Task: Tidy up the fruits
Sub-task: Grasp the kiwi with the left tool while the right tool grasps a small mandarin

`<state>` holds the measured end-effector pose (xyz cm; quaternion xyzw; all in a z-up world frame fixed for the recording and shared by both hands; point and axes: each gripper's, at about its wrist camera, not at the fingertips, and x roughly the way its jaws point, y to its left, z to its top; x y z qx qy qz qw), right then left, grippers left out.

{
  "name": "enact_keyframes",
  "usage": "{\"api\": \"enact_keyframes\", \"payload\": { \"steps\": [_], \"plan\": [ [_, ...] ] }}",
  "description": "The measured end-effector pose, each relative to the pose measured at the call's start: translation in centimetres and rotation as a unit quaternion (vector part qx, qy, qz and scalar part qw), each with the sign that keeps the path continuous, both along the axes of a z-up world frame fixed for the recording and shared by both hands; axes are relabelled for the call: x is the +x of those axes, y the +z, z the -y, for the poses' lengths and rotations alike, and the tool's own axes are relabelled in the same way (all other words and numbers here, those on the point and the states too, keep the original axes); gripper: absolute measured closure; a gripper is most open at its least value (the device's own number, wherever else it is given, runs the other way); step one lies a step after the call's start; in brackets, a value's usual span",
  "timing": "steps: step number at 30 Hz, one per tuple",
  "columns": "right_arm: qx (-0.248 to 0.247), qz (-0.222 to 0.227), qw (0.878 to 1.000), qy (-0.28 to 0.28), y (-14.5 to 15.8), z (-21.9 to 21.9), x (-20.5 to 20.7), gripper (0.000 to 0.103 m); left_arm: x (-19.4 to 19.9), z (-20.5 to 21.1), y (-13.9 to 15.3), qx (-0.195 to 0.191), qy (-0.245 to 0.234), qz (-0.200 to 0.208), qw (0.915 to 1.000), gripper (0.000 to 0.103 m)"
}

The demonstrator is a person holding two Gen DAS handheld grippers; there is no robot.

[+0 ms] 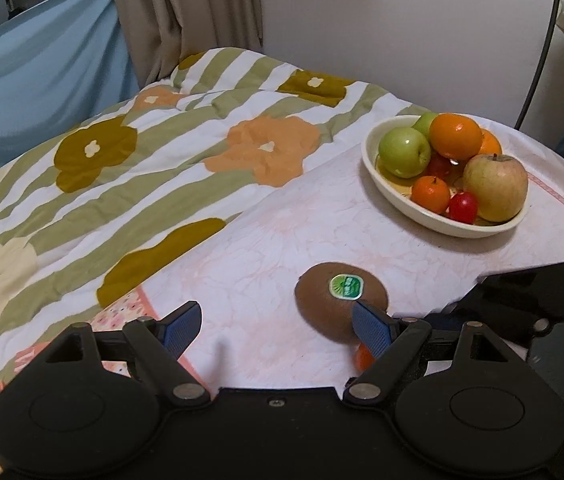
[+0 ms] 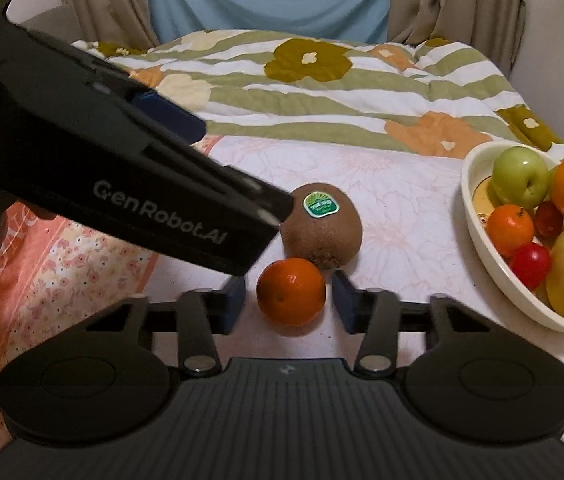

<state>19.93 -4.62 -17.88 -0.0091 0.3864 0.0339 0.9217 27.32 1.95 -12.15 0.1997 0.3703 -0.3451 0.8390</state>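
Right wrist view: right gripper [image 2: 289, 304] spread around tangerine [image 2: 291, 291], which touches kiwi [image 2: 322, 227]; closing risks nudging kiwi. Left gripper [image 1: 278, 328] spread, unloaded.

Bowl [image 2: 478, 216] cropped right (left tool [image 2: 186, 128] blurred).

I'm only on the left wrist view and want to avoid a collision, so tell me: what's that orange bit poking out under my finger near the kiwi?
Observer: It's a whole mandarin, lying right in front of the kiwi.
Operator: Is the right gripper anywhere near it?
Observer: Yes. The right gripper straddles it, with its fingers open on either side and not closed on it.
Operator: And how does my left gripper look from that side?
Observer: In the right wrist view, the body of the left gripper crosses in front of the kiwi's left edge and hides it.
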Motion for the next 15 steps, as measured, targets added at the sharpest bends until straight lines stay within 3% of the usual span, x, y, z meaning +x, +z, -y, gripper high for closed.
{"api": "enact_keyframes", "payload": {
  "steps": [15],
  "plan": [
    [0.002,-0.007,1.0,0.013,0.2,0.8,-2.1,0.051,0.1,3.6,-1.7,0.01,-0.07,-0.011,0.9975,0.017]
  ]
}}
